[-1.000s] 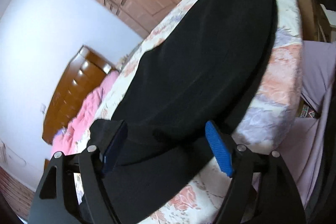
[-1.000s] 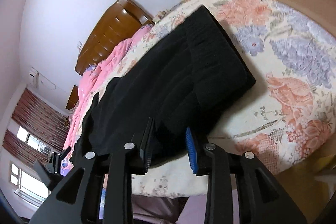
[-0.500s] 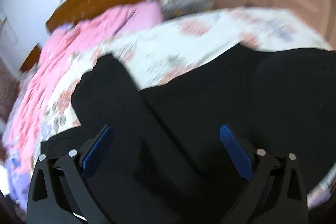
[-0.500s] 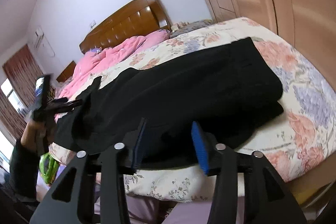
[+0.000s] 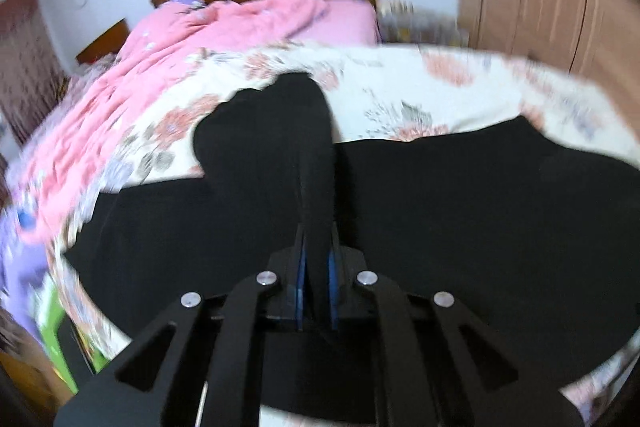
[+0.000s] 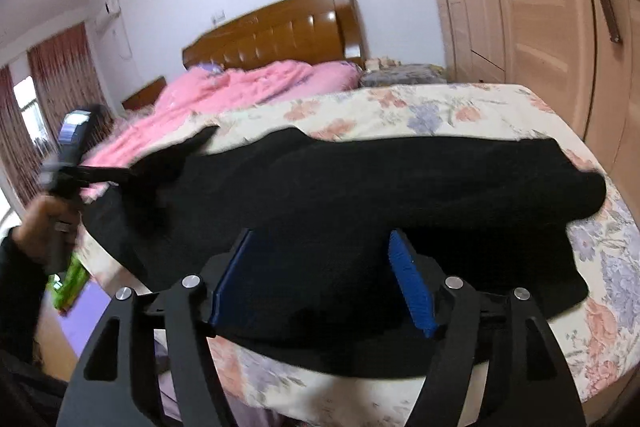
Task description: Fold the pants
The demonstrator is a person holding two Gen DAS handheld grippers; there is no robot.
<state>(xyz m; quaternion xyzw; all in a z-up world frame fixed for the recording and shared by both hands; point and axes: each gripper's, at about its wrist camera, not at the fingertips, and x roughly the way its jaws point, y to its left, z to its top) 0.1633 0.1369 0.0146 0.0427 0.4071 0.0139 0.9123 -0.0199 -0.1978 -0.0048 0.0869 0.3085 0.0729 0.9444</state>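
Black pants [image 5: 440,207] lie lengthwise across the foot of the flowered bed [image 5: 400,91]. My left gripper [image 5: 316,279] is shut on a raised fold of one leg end, and the cloth stands up between its blue pads. In the right wrist view the pants [image 6: 360,187] stretch from that lifted end at the left to the thicker end at the right. There a hand holds the left gripper [image 6: 128,171], which pinches the cloth. My right gripper [image 6: 320,283] hovers over the near edge of the pants. Its jaws are opening and its pads press on nothing.
A pink quilt [image 6: 240,87] covers the head half of the bed below a brown wooden headboard [image 6: 280,31]. Wardrobe doors [image 6: 540,7] line the right side. A green object [image 6: 70,283] lies on the floor at the left.
The left gripper went from wide open to shut on the leg end and has lifted it. The right jaws have spread wider, and both views have rolled to level.
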